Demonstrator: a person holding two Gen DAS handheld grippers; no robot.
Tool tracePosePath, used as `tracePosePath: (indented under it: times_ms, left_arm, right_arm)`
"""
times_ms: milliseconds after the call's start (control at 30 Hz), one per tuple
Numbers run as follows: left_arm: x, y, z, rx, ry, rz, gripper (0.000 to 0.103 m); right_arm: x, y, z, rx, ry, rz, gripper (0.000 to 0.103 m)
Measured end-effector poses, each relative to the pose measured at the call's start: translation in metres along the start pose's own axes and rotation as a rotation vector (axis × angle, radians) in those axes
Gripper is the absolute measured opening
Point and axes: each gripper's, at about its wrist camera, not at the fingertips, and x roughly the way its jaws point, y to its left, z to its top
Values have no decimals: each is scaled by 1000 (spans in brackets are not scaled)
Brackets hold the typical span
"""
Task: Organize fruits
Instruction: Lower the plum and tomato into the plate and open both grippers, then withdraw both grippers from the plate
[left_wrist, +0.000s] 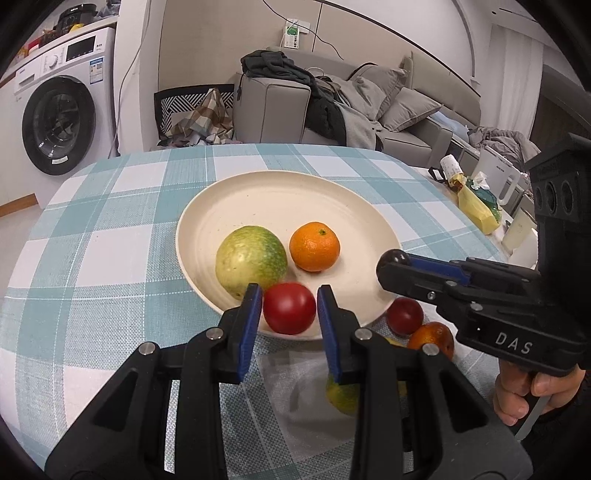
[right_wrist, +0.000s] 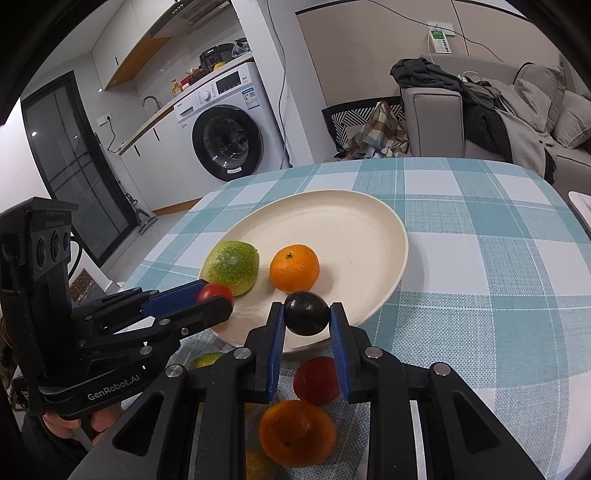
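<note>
A cream plate (left_wrist: 280, 199) (right_wrist: 354, 229) on the checked table holds a green-yellow fruit (left_wrist: 251, 256) (right_wrist: 231, 267) and an orange (left_wrist: 314, 246) (right_wrist: 294, 268). My left gripper (left_wrist: 290, 308) is shut on a red fruit (left_wrist: 289, 308) (right_wrist: 214, 292) over the plate's near rim. My right gripper (right_wrist: 306, 314) (left_wrist: 393, 264) is shut on a dark plum (right_wrist: 306, 313) (left_wrist: 392, 258) above the plate's near edge. On the cloth below lie a red fruit (left_wrist: 405, 315) (right_wrist: 316, 380), an orange fruit (right_wrist: 297, 432) (left_wrist: 432, 338) and a green citrus (left_wrist: 341, 397) (right_wrist: 207, 360).
The table's checked cloth (left_wrist: 110, 258) runs to a rounded far edge. A washing machine (left_wrist: 59, 118) stands far left, a sofa with clothes (left_wrist: 332, 99) behind. A yellow packet and white kettle (left_wrist: 491, 188) sit at the right.
</note>
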Motion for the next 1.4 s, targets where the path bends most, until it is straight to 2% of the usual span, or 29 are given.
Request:
tracePosePath:
  times_ms: [333, 500, 567, 700, 767, 933, 1000, 1033, 1067, 1200, 1400]
  left_arm:
    - [-7, -2, -2, 8, -17, 0, 29]
    - [-15, 0, -4, -4, -37, 15, 50]
    - [-19, 2, -4, -12, -46, 15, 56]
    - [-30, 7, -8, -29, -67, 19, 77]
    - [-37, 9, -10, -40, -73, 25, 80]
    - [-53, 7, -15, -40, -94, 8, 89]
    - [-57, 5, -18, -37, -94, -2, 98]
    - [-60, 3, -19, -30, -99, -4, 100]
    - [-62, 0, -19, -21, -108, -4, 102]
    - [-65, -7, -21, 3, -108, 11, 102]
    - [-61, -3, -21, -32, -80, 3, 102]
  right_arm:
    - [0, 4, -2, -34, 0, -17, 25]
    - [0, 5, -2, -40, -1, -18, 26]
    - [-1, 4, -2, -39, -9, -31, 34]
    - [-5, 1, -2, -31, -23, -40, 37]
    - [-6, -1, -2, -27, -24, -44, 44]
    - [-10, 0, -5, -35, -32, -58, 53]
    - [-10, -1, -7, -36, -23, -63, 60]
    - [-11, -2, -7, -32, -23, -60, 67]
    - [-12, -3, -8, -26, -26, -60, 73]
    - [-17, -2, -11, -29, -25, -68, 85]
    - [-27, -3, -16, -33, -29, -78, 102]
